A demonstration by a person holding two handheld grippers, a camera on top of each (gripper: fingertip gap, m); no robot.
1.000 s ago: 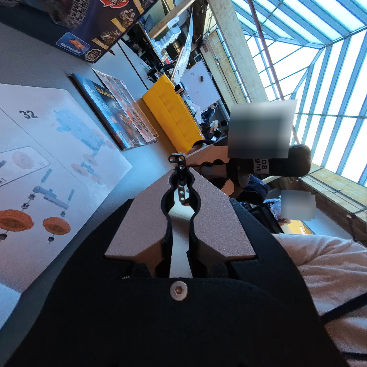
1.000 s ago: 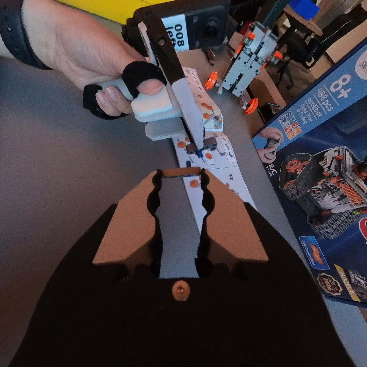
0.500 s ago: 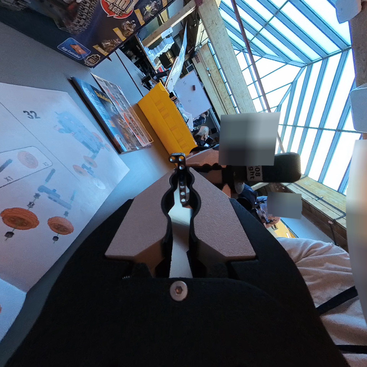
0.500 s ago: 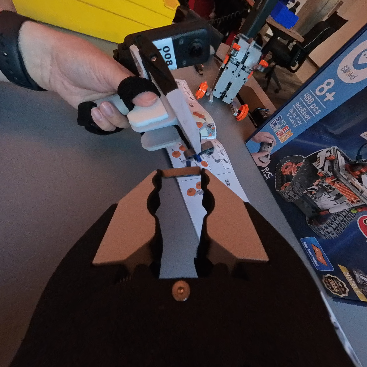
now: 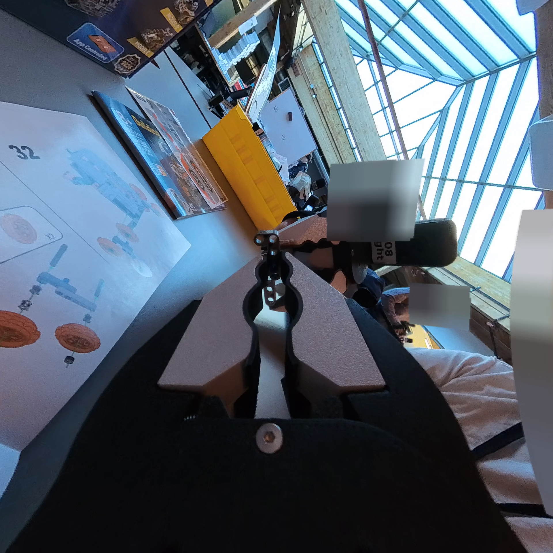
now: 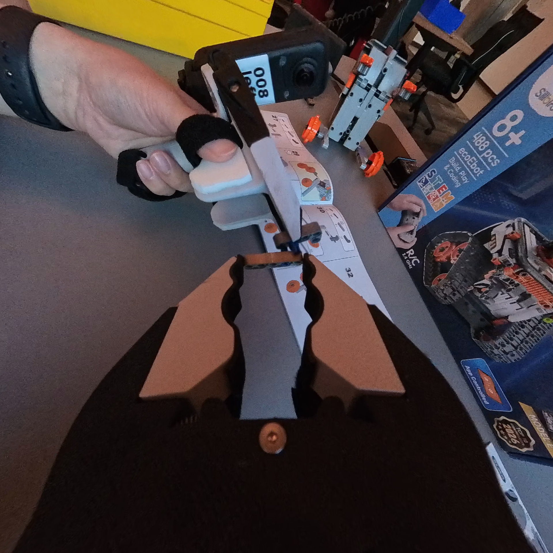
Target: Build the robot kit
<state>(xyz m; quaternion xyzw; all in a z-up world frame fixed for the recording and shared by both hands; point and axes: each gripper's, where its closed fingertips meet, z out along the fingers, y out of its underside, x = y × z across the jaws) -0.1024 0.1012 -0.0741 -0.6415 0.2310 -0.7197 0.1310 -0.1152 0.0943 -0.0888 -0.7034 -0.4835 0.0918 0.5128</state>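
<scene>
In the left wrist view my left gripper [image 5: 270, 260] is shut on a thin grey beam with holes [image 5: 270, 291] whose end sticks out past the tips. The right gripper [image 5: 287, 241] shows right behind that end. In the right wrist view my right gripper [image 6: 272, 259] is shut on a short flat beam [image 6: 269, 258] held crosswise between its fingertips. A hand [image 6: 104, 98] holds the left gripper [image 6: 291, 236] just above it. The left gripper's grey beam [image 6: 309, 233] carries a blue pin [image 6: 293, 247], which meets the right end of the flat beam.
An open instruction booklet [image 6: 329, 227] lies on the grey table [image 6: 89, 269], also in the left wrist view [image 5: 74, 239]. A blue kit box [image 6: 493, 269] stands at the right. A part-built model with orange wheels [image 6: 362, 101] and a yellow bin [image 5: 248, 167] are behind. Less than 4 cm separates the two grippers' tips.
The left gripper has come down and nearer. A gap lay between its blue pin and the right gripper's flat beam; now the pin touches it. Both grippers stay shut.
</scene>
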